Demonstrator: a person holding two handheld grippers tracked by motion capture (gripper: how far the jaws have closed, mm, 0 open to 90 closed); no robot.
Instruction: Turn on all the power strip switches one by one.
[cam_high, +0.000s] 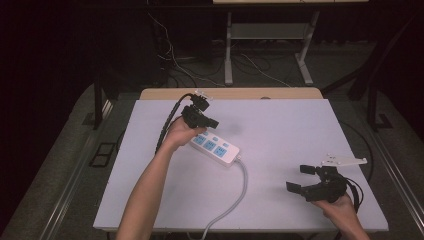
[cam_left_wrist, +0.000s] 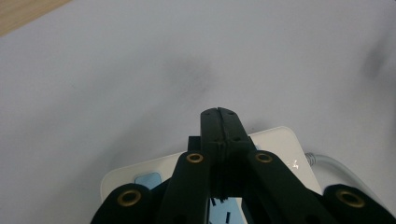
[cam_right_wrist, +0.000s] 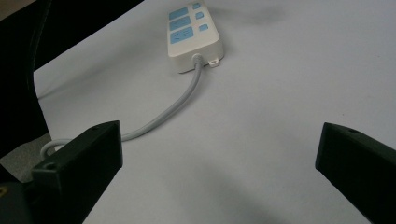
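Left tool (cam_high: 209, 121) jaws pressed together, empty, tip over the far end of the power strip (cam_high: 218, 147), probably to press a switch. Right tool (cam_high: 306, 178) spread wide, idle near the table's (cam_high: 290, 125) front-right corner. Strip lies mid-table, cord (cam_high: 239, 195) trailing off the near edge.

From my high view, the far end of the power strip (cam_high: 216, 146) is covered by the left gripper (cam_high: 212, 122) and the hand holding it, and its grey cable (cam_high: 235, 192) runs off the table's near edge out of sight. In the left gripper view the linkage blocks most of the strip, so I can make out just a corner of one blue socket (cam_left_wrist: 148, 180), and I cannot tell whether the closed jaws touch anything beneath them. In the right gripper view the strip's far end is cut by the top edge, and the socket markings are too small for me to read.
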